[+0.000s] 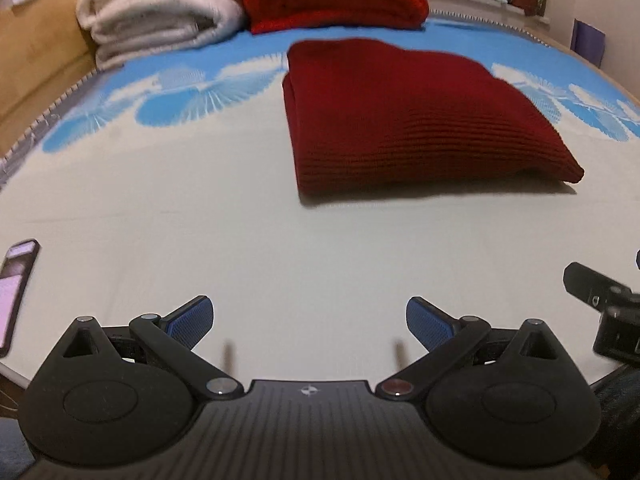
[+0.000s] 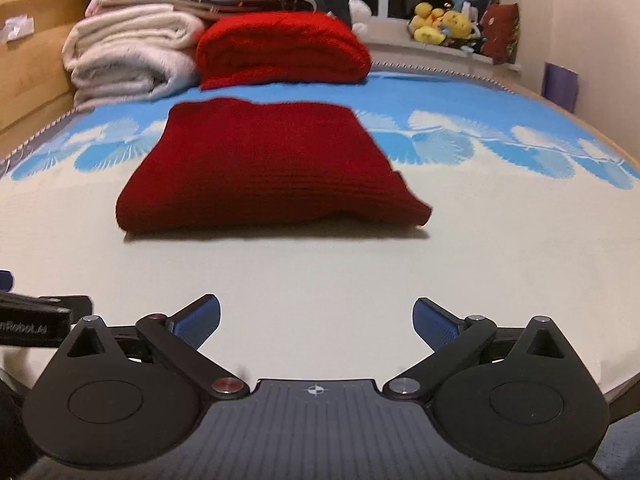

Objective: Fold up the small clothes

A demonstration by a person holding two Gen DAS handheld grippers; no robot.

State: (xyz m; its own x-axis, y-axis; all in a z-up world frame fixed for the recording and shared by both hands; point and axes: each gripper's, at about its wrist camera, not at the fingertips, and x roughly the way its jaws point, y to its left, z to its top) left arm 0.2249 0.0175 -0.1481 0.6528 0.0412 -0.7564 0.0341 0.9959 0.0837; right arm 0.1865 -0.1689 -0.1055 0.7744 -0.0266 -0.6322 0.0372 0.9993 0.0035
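A dark red knitted garment [image 1: 416, 120] lies folded into a thick rectangle on the cream and blue bed cover [image 1: 200, 220]. In the right wrist view it [image 2: 264, 172] lies ahead, left of centre. My left gripper [image 1: 310, 322] is open and empty, low over the cover, well short of the garment. My right gripper [image 2: 316, 322] is open and empty too, also short of it. Part of the right gripper [image 1: 604, 308] shows at the right edge of the left wrist view. Part of the left gripper [image 2: 36, 324] shows at the left edge of the right wrist view.
A bright red folded knit [image 2: 280, 48] and a pile of cream blankets [image 2: 128, 56] sit at the far end of the bed. A phone [image 1: 14, 292] lies at the left edge. Plush toys [image 2: 444, 26] line the windowsill. A wooden frame [image 2: 32, 64] runs along the left.
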